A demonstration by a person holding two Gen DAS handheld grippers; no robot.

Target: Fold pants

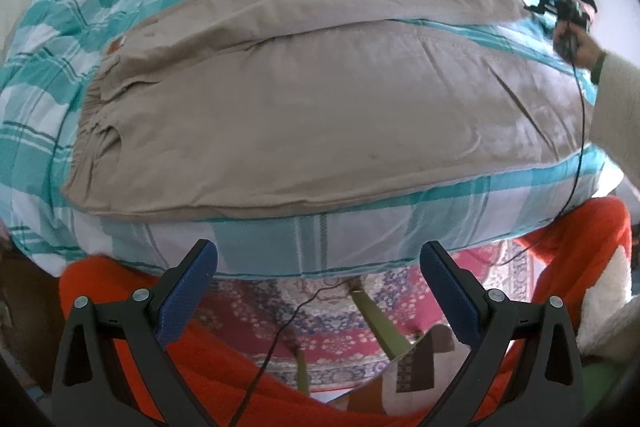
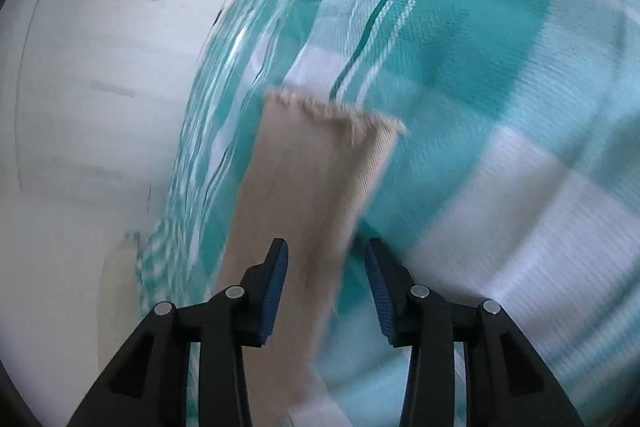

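**Pants flat on the bed, right gripper at the leg end**

Pants (image 1: 280, 107) of beige cloth lie spread on the checked teal and white bedspread (image 1: 280, 239), waistband to the left and the two legs running to the right, one beside the other. The left gripper (image 1: 318, 291) hangs over the near edge of the bed, above the floor, with its jaws wide apart and nothing between them. The right gripper (image 2: 326, 287) is far at the leg end; its jaws are partly open, and the frayed hem (image 2: 332, 115) of one leg passes between the blue pads (image 2: 276, 291). The picture is blurred, so I cannot tell if the pads touch the cloth.

The step seems to be to take the leg end for a first fold. To do it well, I think the pads should close on both layers near the hem, not only on the fringe, and the left gripper should take the cloth before any lift.

Counted: one pair of pants, two legs, two grippers, one bedspread.
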